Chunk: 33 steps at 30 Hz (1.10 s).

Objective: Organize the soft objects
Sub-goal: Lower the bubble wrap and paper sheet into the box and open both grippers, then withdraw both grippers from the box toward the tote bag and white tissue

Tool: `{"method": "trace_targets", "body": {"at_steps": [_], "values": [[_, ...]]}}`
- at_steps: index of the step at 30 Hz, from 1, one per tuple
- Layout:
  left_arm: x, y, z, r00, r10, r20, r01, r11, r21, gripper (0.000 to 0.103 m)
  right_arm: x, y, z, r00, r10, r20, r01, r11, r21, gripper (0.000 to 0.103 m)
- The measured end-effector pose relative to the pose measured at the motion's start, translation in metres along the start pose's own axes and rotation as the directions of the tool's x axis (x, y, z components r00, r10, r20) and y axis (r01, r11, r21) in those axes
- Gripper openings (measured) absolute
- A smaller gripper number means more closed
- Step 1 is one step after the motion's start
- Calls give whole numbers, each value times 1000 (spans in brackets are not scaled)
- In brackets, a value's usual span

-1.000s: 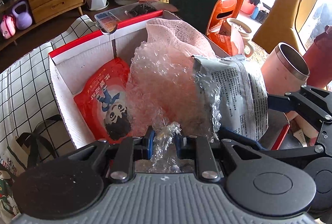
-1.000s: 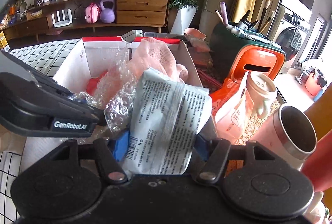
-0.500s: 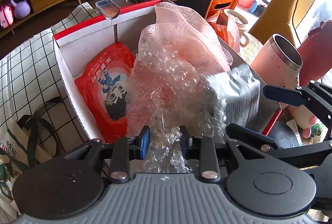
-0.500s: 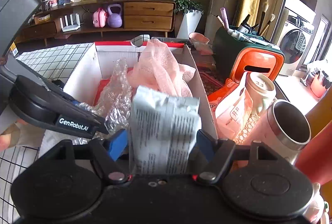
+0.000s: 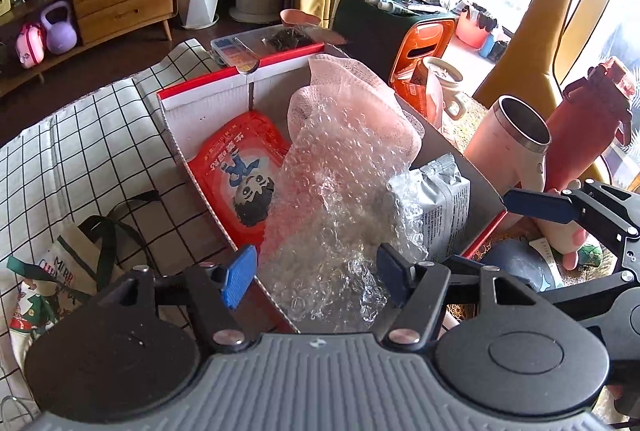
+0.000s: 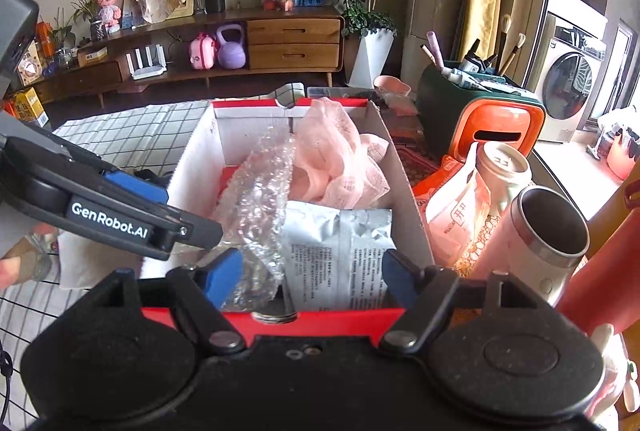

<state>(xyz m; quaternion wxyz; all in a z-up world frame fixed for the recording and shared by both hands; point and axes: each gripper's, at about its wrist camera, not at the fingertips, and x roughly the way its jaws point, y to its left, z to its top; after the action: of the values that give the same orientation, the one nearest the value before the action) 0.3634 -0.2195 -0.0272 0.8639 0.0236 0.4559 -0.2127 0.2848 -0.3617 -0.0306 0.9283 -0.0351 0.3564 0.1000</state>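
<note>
A white cardboard box [image 5: 208, 103] with a red rim holds a red cartoon packet [image 5: 236, 175], a pink mesh cloth [image 5: 352, 99], crumpled bubble wrap [image 5: 328, 215] and a grey printed packet [image 5: 444, 207]. My left gripper [image 5: 316, 273] hangs over the box's near corner with its jaws opening. The bubble wrap lies between the blue pads, which do not press on it. In the right wrist view my right gripper [image 6: 310, 275] is above the box's [image 6: 404, 199] near rim, its jaws opening too. The grey packet [image 6: 340, 251] rests loose between them, beside the bubble wrap [image 6: 260, 199].
Right of the box stand a pink steel-rimmed mug [image 5: 516, 139], a red bottle [image 5: 588, 135] and an orange and green organizer [image 6: 496, 127] with brushes. A checked cloth [image 5: 80, 151] and a tote bag [image 5: 60, 267] lie to the left. A clear plastic case [image 5: 256, 43] sits behind the box.
Both grippers have opened and drawn back and up. The left one let go of the bubble wrap and the right one let go of the grey packet; both things now rest in the box.
</note>
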Motion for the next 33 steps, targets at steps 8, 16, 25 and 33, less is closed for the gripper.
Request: {"method": "trace_targets", "body": {"at_steps": [8,16,25,33], "values": [[-45,10,-19,998,9,55,-10,1000,14,66,-31,20,-3,999,21,43,-20,1000,-18,90],[-87,21,-47,995,-5,98,2,1000,23,72,-60,53,-7,994,54,92,-48,997,-62,98],[-133,41,-72,990,-25,142,24,1000,11,84,-84,90,-11,986,113,122,-104,991,-84,103],[-171,76,-86,983,-9,181,12,1000,-18,89,-91,120,-10,976,168,136,-157,984,-88,103]]}}
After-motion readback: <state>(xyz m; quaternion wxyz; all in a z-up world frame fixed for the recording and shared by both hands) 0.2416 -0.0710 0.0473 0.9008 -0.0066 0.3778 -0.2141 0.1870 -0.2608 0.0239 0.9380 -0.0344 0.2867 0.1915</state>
